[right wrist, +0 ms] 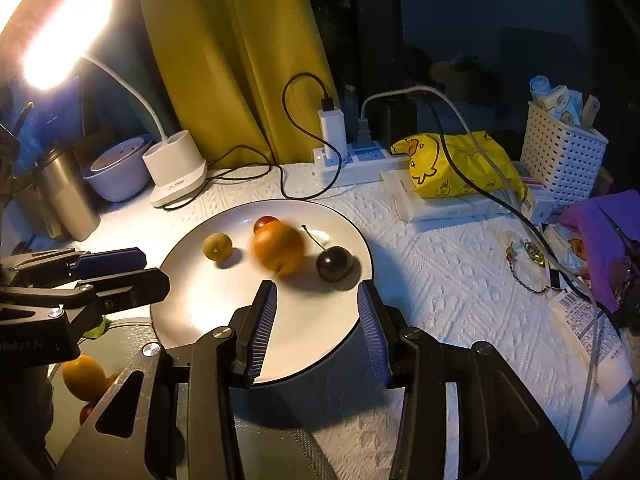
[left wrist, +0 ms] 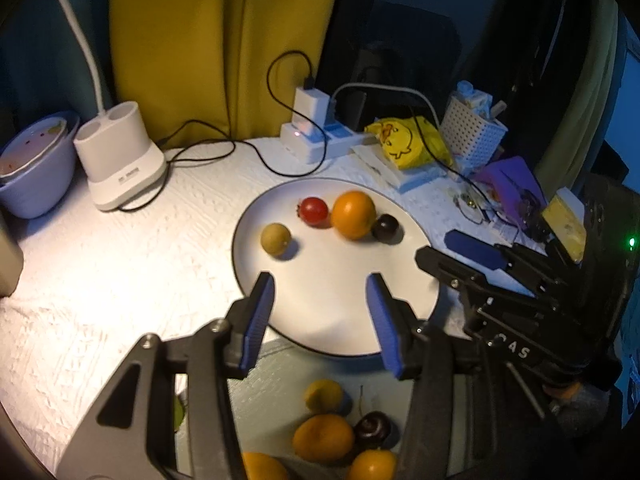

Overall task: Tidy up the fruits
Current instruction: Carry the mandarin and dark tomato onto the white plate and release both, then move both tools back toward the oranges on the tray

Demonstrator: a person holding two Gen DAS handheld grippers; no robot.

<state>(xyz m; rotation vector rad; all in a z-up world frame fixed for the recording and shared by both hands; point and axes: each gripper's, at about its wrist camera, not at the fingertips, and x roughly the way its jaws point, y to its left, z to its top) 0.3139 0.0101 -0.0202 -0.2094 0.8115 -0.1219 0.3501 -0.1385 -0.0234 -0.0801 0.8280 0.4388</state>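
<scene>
Left wrist view, going left to right: lamp base (left wrist: 120, 156) on the tabletop (left wrist: 100, 272), then the white plate (left wrist: 328, 304) with four fruits on it. There's a small greenish-brown one (left wrist: 275, 239), a red one (left wrist: 314, 211), the orange (left wrist: 353, 214) and a dark cherry (left wrist: 385, 227) touching the orange. The left gripper (left wrist: 320, 320) hangs over the plate's near half, fingers spread wide, nothing in them. Below it more fruit sits on a grey surface (left wrist: 272, 396): a yellow one (left wrist: 323, 395), oranges, another cherry (left wrist: 372, 429).

In the right wrist view the right gripper (right wrist: 316, 332) is also spread wide and empty over the plate's near rim.

My guess on handling: the orange is firm and fairly hefty, so grab it across the middle. The cherries are light, slick and squashable, so pinch them gently around the body, not the stem. All of them are round, so they'll probably roll on that smooth plate.

Hard to see: the orange is motion-blurred in the right view and half hides the red fruit. The near pile is cut off by the frame and the gripper frame, so I can't count it.
</scene>
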